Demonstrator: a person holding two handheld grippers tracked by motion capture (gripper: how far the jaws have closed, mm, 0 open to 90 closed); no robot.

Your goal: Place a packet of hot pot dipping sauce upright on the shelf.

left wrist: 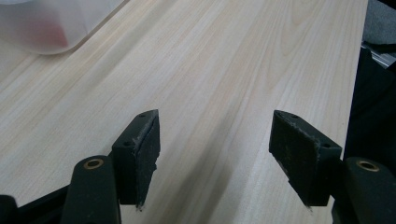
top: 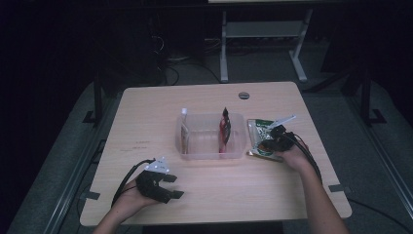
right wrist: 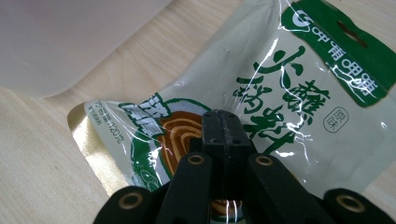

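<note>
Tongs first: the right tongs [right wrist: 223, 123] sit pressed together with nothing visibly pinched between them, their closed tips resting over the near end of the green snack pouch [right wrist: 261, 93]; whether they touch the film cannot be told. Left tongs [left wrist: 215, 154] stand spread wide over bare wood, holding nothing, near the front edge on the person's left.

Largest to smallest:
- Surface [top: 146, 122]: light wood, carrying all items.
- Clear plastic bin [top: 209, 146]: centre of the surface, holding a red-and-black packet [top: 225, 127] upright against its right wall and a pale packet [top: 184, 127] at its left wall.
- Green snack pouch [top: 258, 129]: lies flat on the surface just beside the bin's right wall, outside it. In the right gripper view its long axis runs from the gold-edged bottom seam near the tongs up and away toward the green header strip with the hang hole.

Governing relation: the pouch lies directly beneath and ahead of the right tongs, with the bin next to it on the side toward the left tongs. Right hand is clearly the nearer; the left is well apart across the bin. Judgement: the tongs would need to spread before any pinch on the pouch can be made
</note>
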